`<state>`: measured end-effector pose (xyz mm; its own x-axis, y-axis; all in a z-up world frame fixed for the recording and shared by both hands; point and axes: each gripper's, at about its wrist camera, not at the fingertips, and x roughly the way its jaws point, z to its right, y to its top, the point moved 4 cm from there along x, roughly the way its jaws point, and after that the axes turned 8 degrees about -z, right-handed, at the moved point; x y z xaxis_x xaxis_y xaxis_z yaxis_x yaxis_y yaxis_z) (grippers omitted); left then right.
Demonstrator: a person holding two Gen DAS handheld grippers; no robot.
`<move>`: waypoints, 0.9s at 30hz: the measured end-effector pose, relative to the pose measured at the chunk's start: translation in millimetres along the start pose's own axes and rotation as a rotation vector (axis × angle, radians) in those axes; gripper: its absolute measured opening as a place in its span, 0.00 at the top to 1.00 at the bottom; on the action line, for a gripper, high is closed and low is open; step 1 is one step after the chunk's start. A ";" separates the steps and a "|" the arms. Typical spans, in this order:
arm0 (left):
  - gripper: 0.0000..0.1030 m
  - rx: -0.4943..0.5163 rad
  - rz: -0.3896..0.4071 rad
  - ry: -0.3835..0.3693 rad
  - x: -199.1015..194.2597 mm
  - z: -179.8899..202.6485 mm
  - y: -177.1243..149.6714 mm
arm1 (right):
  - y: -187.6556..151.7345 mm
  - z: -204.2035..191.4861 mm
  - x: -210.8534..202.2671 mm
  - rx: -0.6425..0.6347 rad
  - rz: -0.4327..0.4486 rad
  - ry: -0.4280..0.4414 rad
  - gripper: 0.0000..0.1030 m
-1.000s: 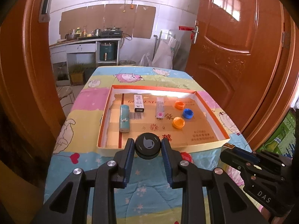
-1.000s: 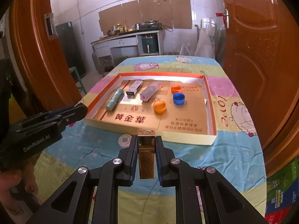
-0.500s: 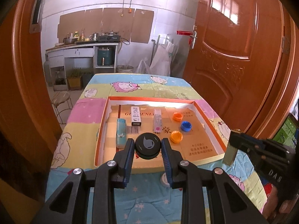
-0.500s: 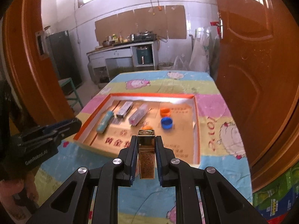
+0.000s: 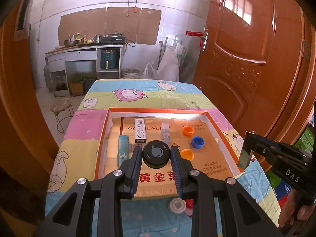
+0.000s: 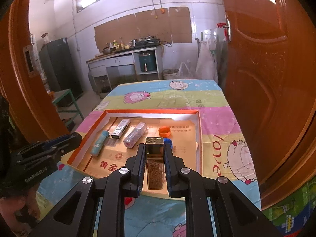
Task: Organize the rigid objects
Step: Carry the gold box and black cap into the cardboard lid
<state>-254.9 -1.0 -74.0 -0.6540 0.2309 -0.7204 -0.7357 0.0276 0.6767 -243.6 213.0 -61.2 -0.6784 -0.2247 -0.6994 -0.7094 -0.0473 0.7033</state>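
My left gripper [image 5: 156, 154] is shut on a round black cap [image 5: 156, 154] and holds it above the near part of the orange-rimmed box tray [image 5: 158, 110]. My right gripper [image 6: 154, 152] is shut on a gold rectangular lighter [image 6: 155, 165], also over the tray's [image 6: 152, 111] near edge. Inside the tray lie a light blue lighter [image 5: 122, 151], a white patterned lighter [image 5: 140, 130], a clear glittery lighter [image 5: 165, 132], two orange caps [image 5: 187, 130] [image 5: 187, 154] and a blue cap [image 5: 197, 141]. The right gripper with the gold lighter [image 5: 244, 154] shows at the right of the left wrist view.
A white round cap [image 5: 177, 206] lies on the cartoon tablecloth [image 5: 85, 122] in front of the tray. An orange wooden door [image 5: 246, 63] stands close on the right. A stool [image 5: 61, 106] and kitchen counter [image 5: 83, 49] lie beyond the table. A hand [image 5: 292, 213] grips the right tool.
Both grippers rose and moved forward over the tray with their objects still held. The white cap on the cloth has come into view below the left fingers.
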 end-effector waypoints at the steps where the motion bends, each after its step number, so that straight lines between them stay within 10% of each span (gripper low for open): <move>1: 0.71 0.000 -0.004 0.000 2.6 -0.2 1.2 | 1.2 1.4 2.9 0.002 -0.004 0.000 0.82; 27: 0.71 -0.023 -0.141 0.008 80.9 -17.6 -4.0 | 4.1 17.5 80.3 -0.003 -0.149 0.015 0.82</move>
<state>-307.9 0.5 -137.6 -0.5448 0.2187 -0.8095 -0.8244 0.0371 0.5648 -304.3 211.8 -116.7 -0.5625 -0.2296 -0.7943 -0.8015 -0.0845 0.5920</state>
